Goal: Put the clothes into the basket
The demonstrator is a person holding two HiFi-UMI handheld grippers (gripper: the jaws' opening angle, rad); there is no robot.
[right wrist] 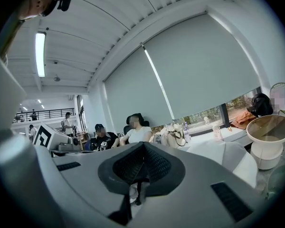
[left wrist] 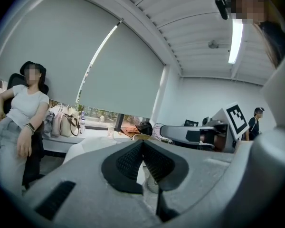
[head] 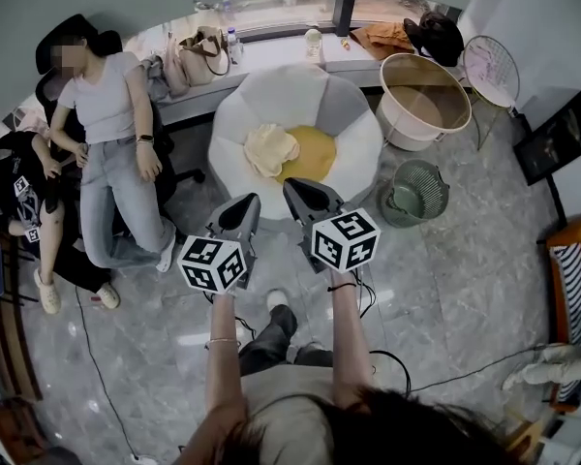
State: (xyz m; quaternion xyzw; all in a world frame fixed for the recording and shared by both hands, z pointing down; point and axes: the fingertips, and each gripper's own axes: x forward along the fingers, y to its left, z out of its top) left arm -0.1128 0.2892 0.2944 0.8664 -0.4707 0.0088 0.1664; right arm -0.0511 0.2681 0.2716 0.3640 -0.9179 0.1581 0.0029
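A cream garment (head: pixel 270 148) and a yellow garment (head: pixel 316 155) lie in the hollow of a round white chair (head: pixel 360 116) ahead of me. The pale laundry basket (head: pixel 408 130) stands to the chair's right and holds nothing that I can see; it also shows in the right gripper view, basket (right wrist: pixel 270 142). My left gripper (head: pixel 248 202) and right gripper (head: pixel 294 188) hang side by side just short of the chair's near edge, above the floor. Both are shut with nothing between the pads, as the left gripper (left wrist: pixel 142 142) and right gripper (right wrist: pixel 143 145) show in their own views.
Two people sit at the left (head: pixel 111 153), legs stretched toward the chair. A green wire bin (head: pixel 416 192) stands right of the chair. A window ledge (head: pixel 271 56) behind carries bags and a bottle. A wire side table (head: pixel 491 71) is at the far right; cables (head: pixel 397 361) cross the floor.
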